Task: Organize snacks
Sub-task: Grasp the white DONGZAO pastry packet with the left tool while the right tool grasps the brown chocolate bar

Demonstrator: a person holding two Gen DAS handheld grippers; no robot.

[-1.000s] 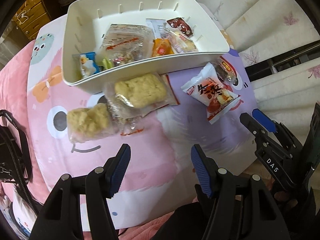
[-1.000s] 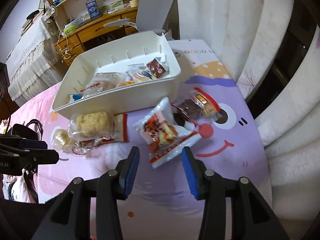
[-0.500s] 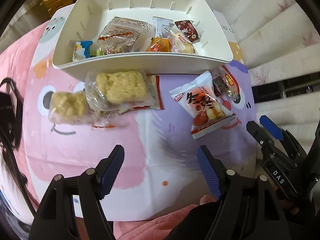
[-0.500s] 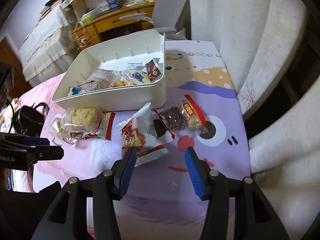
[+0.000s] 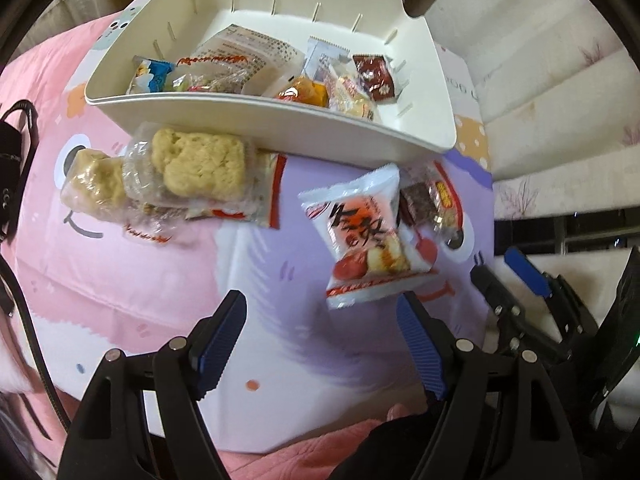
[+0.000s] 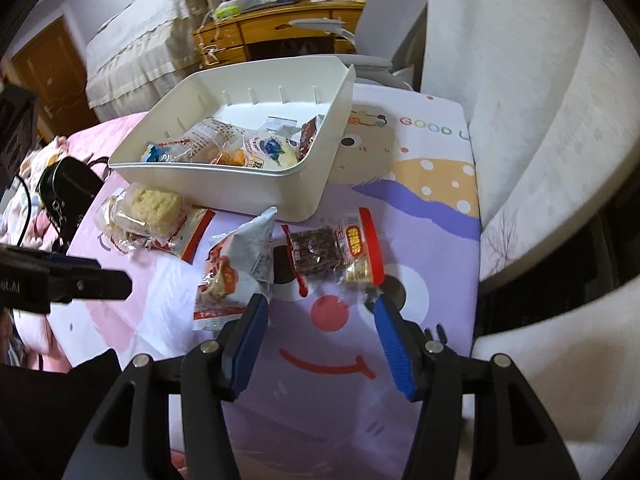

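A white bin (image 5: 280,116) (image 6: 224,192) holds several wrapped snacks. On the cartoon cloth before it lie two clear packs of yellow rice cake (image 5: 200,164) (image 6: 154,210), a white and red snack bag (image 5: 366,236) (image 6: 236,268) and a clear pack with a dark brown bar (image 5: 430,200) (image 6: 320,250). My left gripper (image 5: 322,312) is open and empty, just short of the white and red bag. My right gripper (image 6: 318,312) is open and empty, its tips just short of the brown bar pack. The right gripper also shows in the left wrist view (image 5: 504,276).
The cloth-covered table ends at a pale curtain (image 6: 520,100) on the right. A black camera with a strap (image 6: 64,192) lies at the left edge. A wooden desk (image 6: 280,28) and a grey chair (image 6: 392,32) stand behind the bin.
Both grippers have moved forward and to the right. The left one now faces the white and red bag, the right one faces the brown bar pack. Both stay open.
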